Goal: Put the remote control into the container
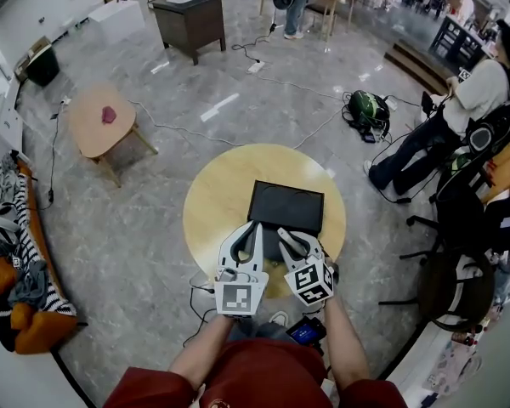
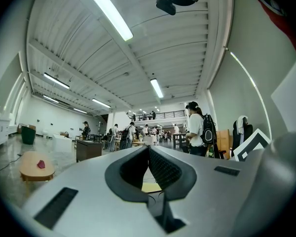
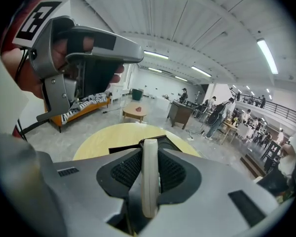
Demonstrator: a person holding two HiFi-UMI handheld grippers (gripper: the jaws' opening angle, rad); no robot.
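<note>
- Right gripper [image 3: 149, 146] pinches the white remote control [image 3: 149, 181] edge-on, likely for a clean drop into the black container [image 1: 286, 204] just ahead.
- Left gripper [image 2: 148, 154] alongside: jaws together, nothing held.

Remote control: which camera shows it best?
The right gripper view: the white remote control stands edge-on, clamped between the jaws of the right gripper. In the head view that gripper hides it; the left gripper view shows none of it.
</note>
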